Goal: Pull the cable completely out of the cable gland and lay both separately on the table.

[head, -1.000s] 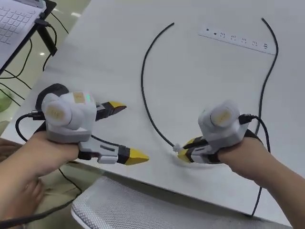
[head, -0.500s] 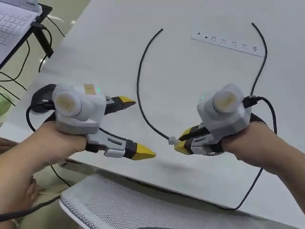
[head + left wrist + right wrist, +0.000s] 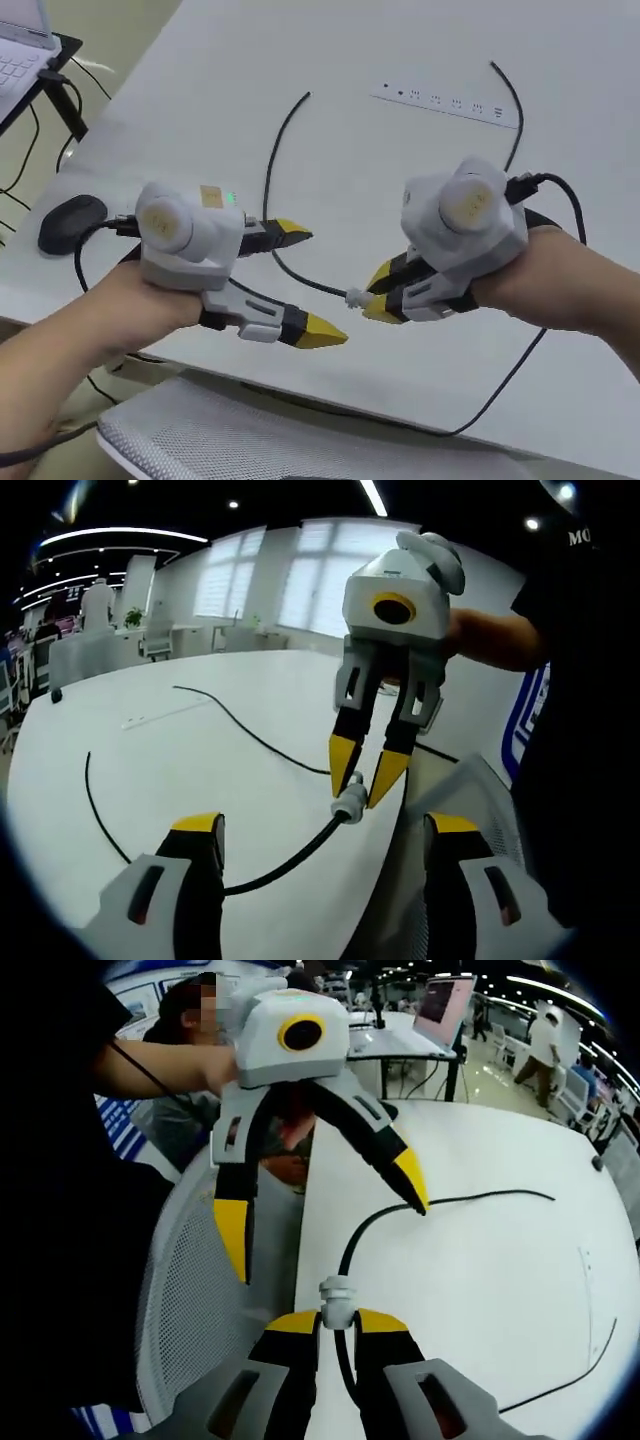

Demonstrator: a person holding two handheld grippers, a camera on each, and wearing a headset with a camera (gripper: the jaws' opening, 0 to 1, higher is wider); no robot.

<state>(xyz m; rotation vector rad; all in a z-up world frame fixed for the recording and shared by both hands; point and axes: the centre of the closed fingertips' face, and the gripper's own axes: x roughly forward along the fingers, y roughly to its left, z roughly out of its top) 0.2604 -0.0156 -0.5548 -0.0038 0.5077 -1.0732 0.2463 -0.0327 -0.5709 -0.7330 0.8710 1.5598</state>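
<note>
Head view: the right gripper [image 3: 377, 297] pinches the white cable gland [image 3: 356, 297] near the table [image 3: 420, 170] edge, the black cable [image 3: 271, 190] still threaded through it; left gripper view: the left gripper [image 3: 325, 825] gapes wide; right gripper view: the cable gland sits between closed tips.

cable gland [image 3: 355, 297]: white, on cable end | cable [image 3: 268, 190]: black, curved, threaded

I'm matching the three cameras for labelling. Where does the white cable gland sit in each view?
Head view: cable gland at lower centre, at the tips of the right gripper.
Left gripper view: cable gland just right of centre, at the facing gripper's yellow tips.
Right gripper view: cable gland at lower centre, at its own tips.
Shared landmark: the black cable leaving it.
</note>
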